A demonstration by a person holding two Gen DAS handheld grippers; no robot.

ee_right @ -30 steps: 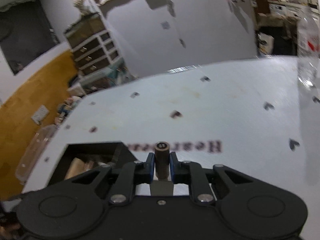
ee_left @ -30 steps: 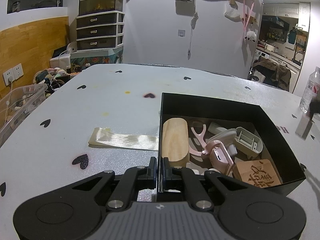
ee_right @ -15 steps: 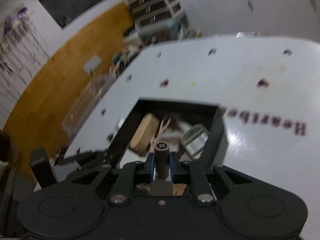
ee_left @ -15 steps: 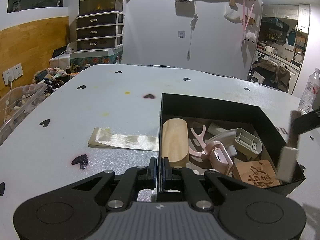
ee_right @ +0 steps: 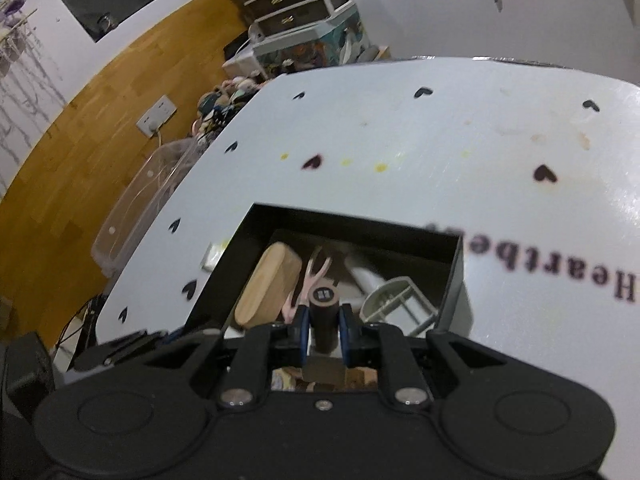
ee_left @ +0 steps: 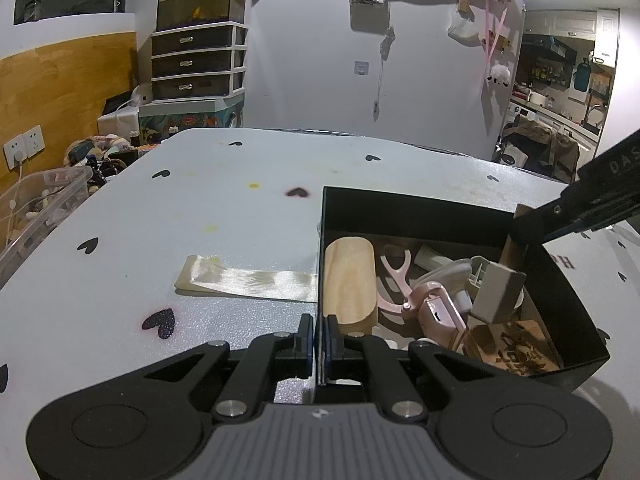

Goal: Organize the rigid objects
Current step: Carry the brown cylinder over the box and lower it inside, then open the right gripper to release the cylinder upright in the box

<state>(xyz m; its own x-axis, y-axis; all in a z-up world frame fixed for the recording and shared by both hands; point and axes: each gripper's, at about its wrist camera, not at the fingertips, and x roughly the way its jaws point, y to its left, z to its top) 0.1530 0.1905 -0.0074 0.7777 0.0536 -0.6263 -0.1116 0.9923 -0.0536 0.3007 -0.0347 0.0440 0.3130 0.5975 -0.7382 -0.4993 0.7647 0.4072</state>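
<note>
A black open box (ee_left: 440, 210) stands on the white table and holds a wooden block (ee_left: 350, 280), a pink tool (ee_left: 400, 276), a grey plastic piece (ee_left: 478, 270) and a carved wooden stamp (ee_left: 516, 350). My left gripper (ee_left: 319, 338) is shut on the box's near left wall. My right gripper (ee_right: 324, 330) is shut on a brown cylinder stamp (ee_right: 324, 312) with a grey square base (ee_left: 498, 292), held over the box's right side. The right gripper (ee_left: 576, 216) also shows reaching in from the right in the left wrist view.
A shiny cream ribbon strip (ee_left: 248, 280) lies on the table just left of the box. A clear plastic bin (ee_left: 36, 208) sits off the table's left edge. The table (ee_right: 440, 140) carries heart marks and printed lettering (ee_right: 560, 272).
My right gripper has carried the brown stamp from the table's right side to above the box and lowered it in. The left gripper has stayed clamped on the box wall.
</note>
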